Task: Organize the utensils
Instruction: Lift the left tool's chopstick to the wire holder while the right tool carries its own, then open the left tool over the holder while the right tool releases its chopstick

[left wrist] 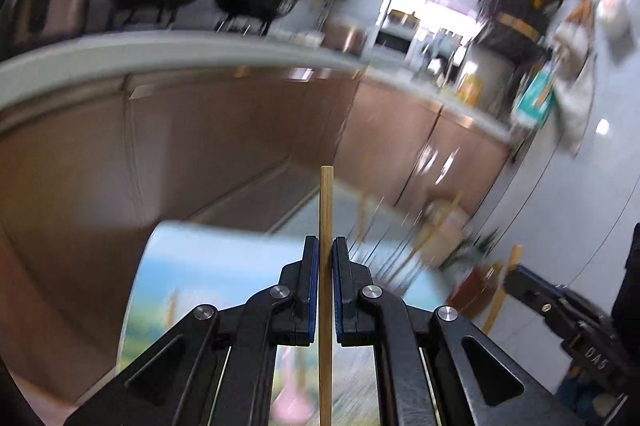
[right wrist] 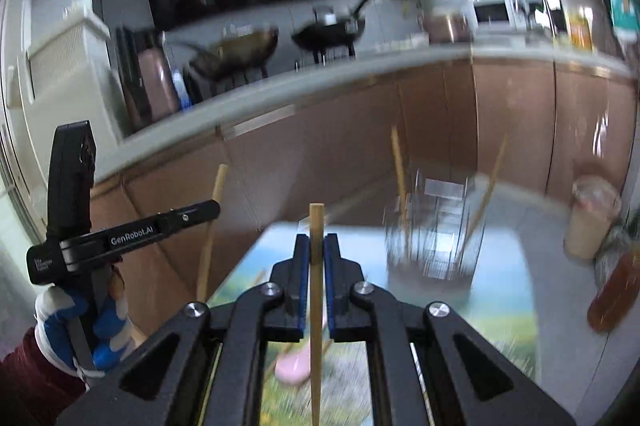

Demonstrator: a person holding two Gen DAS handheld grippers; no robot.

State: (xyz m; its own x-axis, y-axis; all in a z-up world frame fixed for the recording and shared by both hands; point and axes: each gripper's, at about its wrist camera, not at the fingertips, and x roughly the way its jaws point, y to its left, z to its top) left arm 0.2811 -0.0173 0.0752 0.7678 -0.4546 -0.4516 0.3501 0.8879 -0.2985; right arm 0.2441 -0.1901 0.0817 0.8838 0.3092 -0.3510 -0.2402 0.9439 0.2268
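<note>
My left gripper is shut on a wooden chopstick that stands upright between the blue pads. My right gripper is shut on a second wooden chopstick, also upright. Both are held above a table with a landscape-print cover. A wire utensil holder stands on the table ahead and right of the right gripper, with two chopsticks leaning in it. The holder is blurred in the left wrist view. The left gripper and its chopstick show at the left of the right wrist view.
A pink spoon-like utensil lies on the table under the right gripper. A lidded cup and a brown bottle stand at the table's right. Brown cabinets and a counter with two woks lie behind.
</note>
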